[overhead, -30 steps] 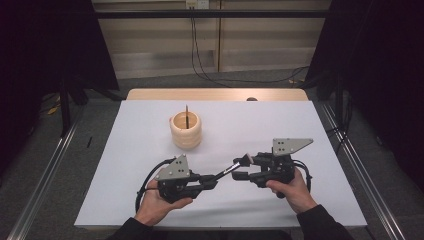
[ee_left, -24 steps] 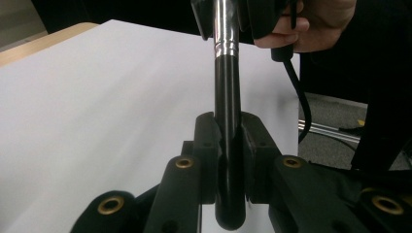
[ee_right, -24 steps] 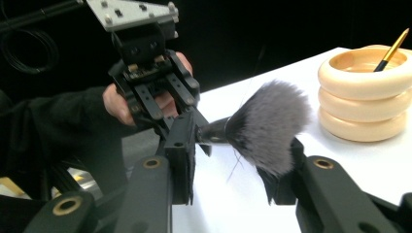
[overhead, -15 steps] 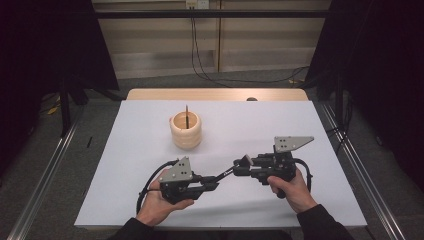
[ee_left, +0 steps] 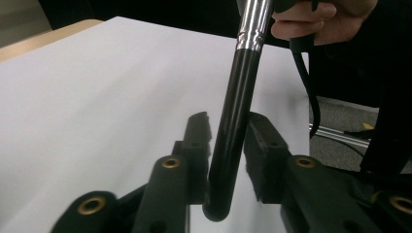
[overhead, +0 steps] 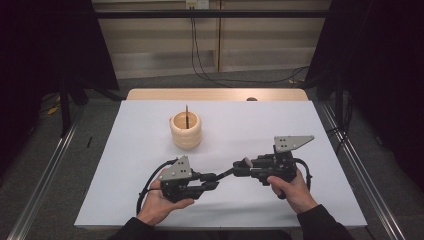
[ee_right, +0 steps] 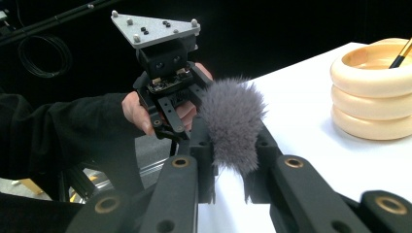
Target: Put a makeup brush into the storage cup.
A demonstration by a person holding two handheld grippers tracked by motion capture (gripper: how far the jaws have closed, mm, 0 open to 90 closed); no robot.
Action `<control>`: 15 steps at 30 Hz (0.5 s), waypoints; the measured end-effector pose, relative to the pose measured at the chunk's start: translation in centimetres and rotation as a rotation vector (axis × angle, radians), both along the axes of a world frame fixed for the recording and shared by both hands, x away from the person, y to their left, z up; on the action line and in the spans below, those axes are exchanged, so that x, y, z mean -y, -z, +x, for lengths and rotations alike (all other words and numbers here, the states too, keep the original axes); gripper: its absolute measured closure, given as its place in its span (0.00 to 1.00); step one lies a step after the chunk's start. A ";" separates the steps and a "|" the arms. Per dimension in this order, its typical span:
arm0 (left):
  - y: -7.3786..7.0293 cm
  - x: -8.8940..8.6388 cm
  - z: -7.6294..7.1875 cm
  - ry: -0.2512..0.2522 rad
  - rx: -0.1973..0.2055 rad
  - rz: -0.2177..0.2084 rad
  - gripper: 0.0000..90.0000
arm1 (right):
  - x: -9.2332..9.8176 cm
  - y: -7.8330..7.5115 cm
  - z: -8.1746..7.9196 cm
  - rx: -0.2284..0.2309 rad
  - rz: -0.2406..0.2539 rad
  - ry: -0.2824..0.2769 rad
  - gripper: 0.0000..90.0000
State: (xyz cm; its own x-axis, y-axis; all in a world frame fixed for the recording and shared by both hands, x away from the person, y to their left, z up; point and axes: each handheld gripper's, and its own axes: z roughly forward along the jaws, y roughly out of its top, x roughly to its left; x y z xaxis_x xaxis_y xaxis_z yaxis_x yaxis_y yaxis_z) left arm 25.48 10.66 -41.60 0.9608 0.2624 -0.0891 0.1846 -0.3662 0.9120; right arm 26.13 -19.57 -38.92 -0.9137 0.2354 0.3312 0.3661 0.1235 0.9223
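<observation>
A make-up brush (overhead: 226, 175) bridges my two grippers low over the white table. In the left gripper view its black handle (ee_left: 238, 97) runs between the jaws of my left gripper (ee_left: 228, 121), which have just been opening; a thin gap shows beside one pad. In the right gripper view the grey bristle head (ee_right: 232, 124) sits squeezed between the jaws of my right gripper (ee_right: 233, 141), which have just been closing on it. From above, the left gripper (overhead: 212, 181) and the right gripper (overhead: 240, 167) point at each other.
A pale wooden ringed holder (overhead: 186, 131) stands behind the grippers with another thin brush handle (overhead: 186, 114) upright in it; it appears at the right of the right gripper view (ee_right: 374, 92). The white table (overhead: 300, 125) has metal rails (overhead: 350, 150) along its sides.
The brush stays bridged between both grippers near the front of the table. Both hands have barely shifted.
</observation>
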 end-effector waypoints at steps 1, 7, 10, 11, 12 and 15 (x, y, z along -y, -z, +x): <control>0.0 0.0 0.0 -0.004 -0.002 -0.003 0.73 | 0.0 0.0 0.0 0.001 -0.001 -0.001 0.86; 0.0 -0.2 0.0 -0.037 -0.013 -0.013 0.59 | 0.0 -0.4 -0.2 0.020 -0.016 0.011 0.86; -0.1 -0.4 0.0 -0.049 -0.023 -0.032 0.50 | 0.1 -0.5 -0.3 0.027 -0.020 0.016 0.86; -0.2 -0.4 0.1 -0.063 -0.034 -0.035 0.42 | 0.1 -0.6 -0.3 0.027 -0.019 0.019 0.86; -0.2 -0.5 0.0 -0.072 -0.027 -0.036 0.33 | 0.1 -0.6 -0.4 0.031 -0.019 0.021 0.86; -0.3 -0.9 0.1 -0.082 -0.020 -0.055 0.19 | 0.2 -0.8 -0.4 0.037 -0.023 0.023 0.86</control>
